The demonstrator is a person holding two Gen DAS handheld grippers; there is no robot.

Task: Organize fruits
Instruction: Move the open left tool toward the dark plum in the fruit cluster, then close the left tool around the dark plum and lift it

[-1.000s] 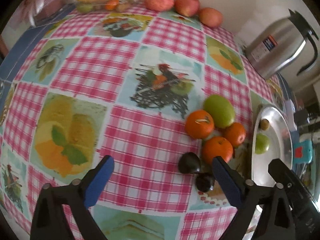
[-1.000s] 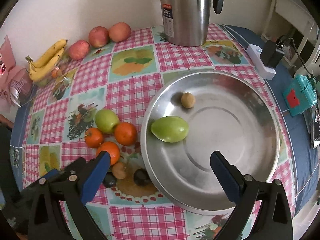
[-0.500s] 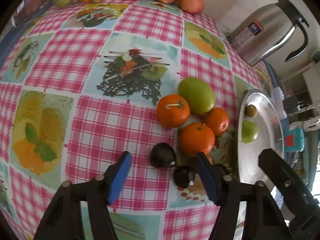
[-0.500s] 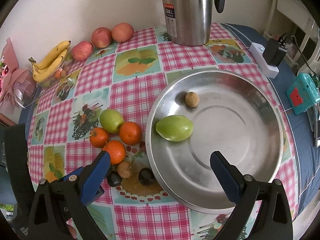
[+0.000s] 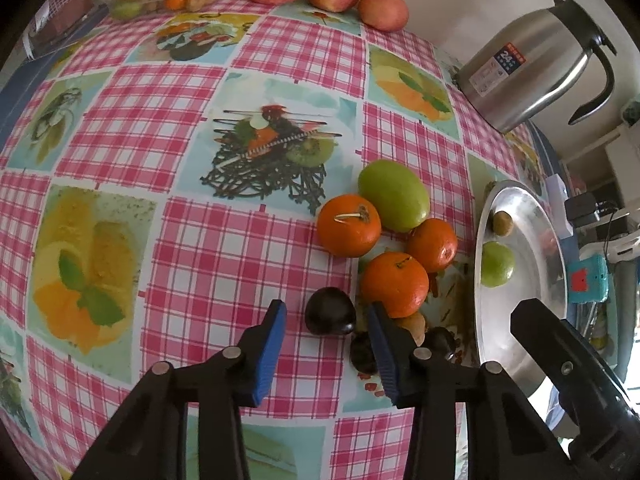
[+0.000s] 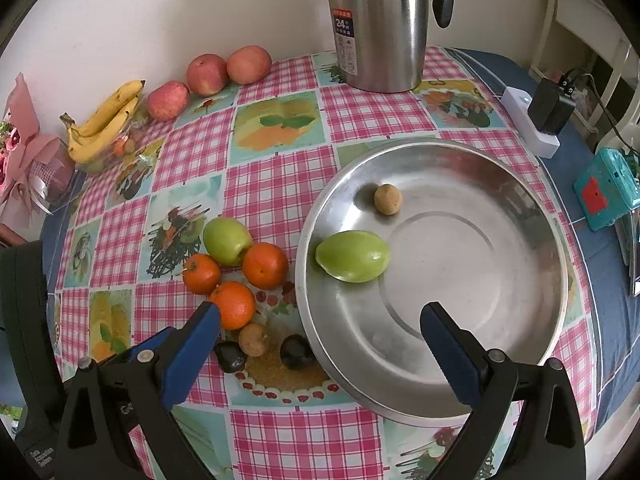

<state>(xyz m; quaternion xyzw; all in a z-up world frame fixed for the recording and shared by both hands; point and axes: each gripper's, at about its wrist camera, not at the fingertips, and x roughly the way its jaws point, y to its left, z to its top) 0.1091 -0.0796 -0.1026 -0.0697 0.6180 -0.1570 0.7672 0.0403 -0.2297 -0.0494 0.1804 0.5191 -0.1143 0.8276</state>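
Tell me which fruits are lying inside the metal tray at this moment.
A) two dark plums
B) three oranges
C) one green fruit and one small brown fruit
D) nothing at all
C: in the right wrist view the metal tray holds only a green fruit and a small brown fruit; the oranges and dark plums lie on the tablecloth beside it.

We see a big tray (image 6: 432, 396) on the right side of the surface (image 6: 276, 184), with a mango (image 6: 353, 255) and a small round fruit (image 6: 387, 199) in it. Left of the tray sit three oranges (image 6: 265, 265) close together, and a jug (image 6: 378, 24) stands behind it.
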